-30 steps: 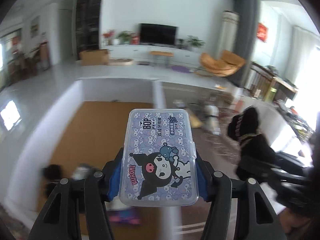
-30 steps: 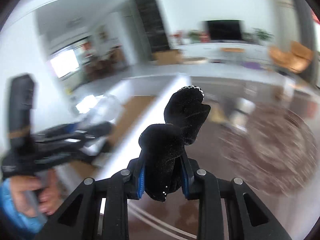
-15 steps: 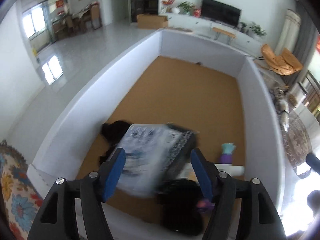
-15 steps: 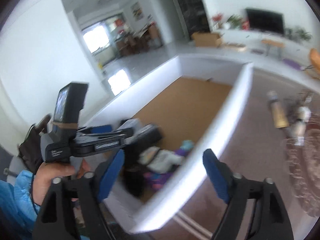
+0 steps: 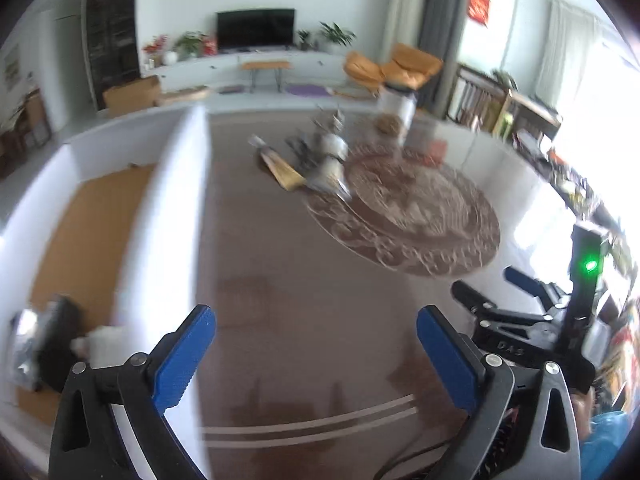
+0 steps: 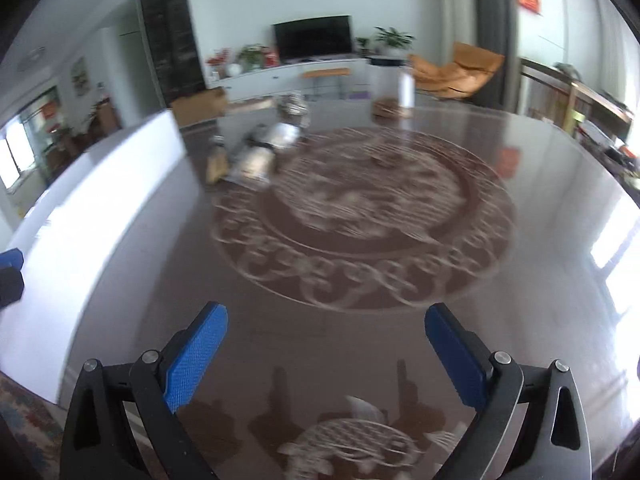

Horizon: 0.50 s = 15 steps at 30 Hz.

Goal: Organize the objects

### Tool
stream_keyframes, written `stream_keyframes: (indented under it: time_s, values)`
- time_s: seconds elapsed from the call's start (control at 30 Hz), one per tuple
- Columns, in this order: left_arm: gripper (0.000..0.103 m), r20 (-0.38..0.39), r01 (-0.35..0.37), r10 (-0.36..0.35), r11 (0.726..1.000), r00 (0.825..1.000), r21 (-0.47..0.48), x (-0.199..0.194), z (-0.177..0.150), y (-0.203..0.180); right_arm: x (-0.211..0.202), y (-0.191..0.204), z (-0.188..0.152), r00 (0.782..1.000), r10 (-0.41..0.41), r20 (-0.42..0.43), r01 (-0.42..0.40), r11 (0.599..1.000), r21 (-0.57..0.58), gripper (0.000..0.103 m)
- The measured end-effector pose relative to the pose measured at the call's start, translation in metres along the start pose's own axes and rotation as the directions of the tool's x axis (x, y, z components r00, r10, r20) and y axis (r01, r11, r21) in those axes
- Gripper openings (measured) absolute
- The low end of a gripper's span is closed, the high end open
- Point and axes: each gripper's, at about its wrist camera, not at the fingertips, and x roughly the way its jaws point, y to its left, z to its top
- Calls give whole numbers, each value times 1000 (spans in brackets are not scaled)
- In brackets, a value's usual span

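Left wrist view, nearest first: the left gripper (image 5: 316, 344) has its blue-padded jaws spread wide with nothing between them, above a glossy brown table (image 5: 304, 288) that mirrors the jaws as dark shapes. At the lower right edge the right gripper (image 5: 532, 320) shows from the side, a green light lit on its black body; in its own view the right gripper (image 6: 326, 354) is likewise spread wide and holds nothing, hanging over the same table (image 6: 360, 340) (a pale fish motif is inlaid just below the jaws). To the left of the table, touching its edge, stands a white-walled bin (image 5: 160, 216) with a tan floor; in its near corner lies a blurred heap (image 5: 52, 340) of dark and pale items, among them what looks like a clear-lidded box, though the smear hides detail. Farther out, a large round ornamental pattern (image 5: 416, 212) covers the middle of the tabletop. At its far left rim sits a loose cluster (image 5: 316, 156) of objects still outside the bin: a tan wedge-shaped piece, something silvery and white, and small dark bits, all too blurred to name. Beyond the pattern a clear jar (image 5: 396, 112) with a dark lid stands upright near the far edge. Behind the table are a TV (image 5: 256, 28) on a white unit and an orange chair (image 5: 396, 68).
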Motion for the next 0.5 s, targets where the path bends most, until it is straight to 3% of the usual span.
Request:
stream_keyframes:
  time_s: [0.1, 0.2, 0.5]
  values:
    - [102, -43, -60, 61, 998, 997, 25, 39, -8, -17, 6, -32, -2, 1000, -18, -19, 20, 994, 108, 100]
    - [102, -62, -125, 127, 991, 990, 37, 69, -11, -22, 7, -44, -10, 998, -41, -40, 47, 988, 144, 100]
    - [102, -97, -169, 171, 985, 981, 29, 106, -14, -8, 23, -38, -12, 992, -60, -108, 74, 988, 135, 100]
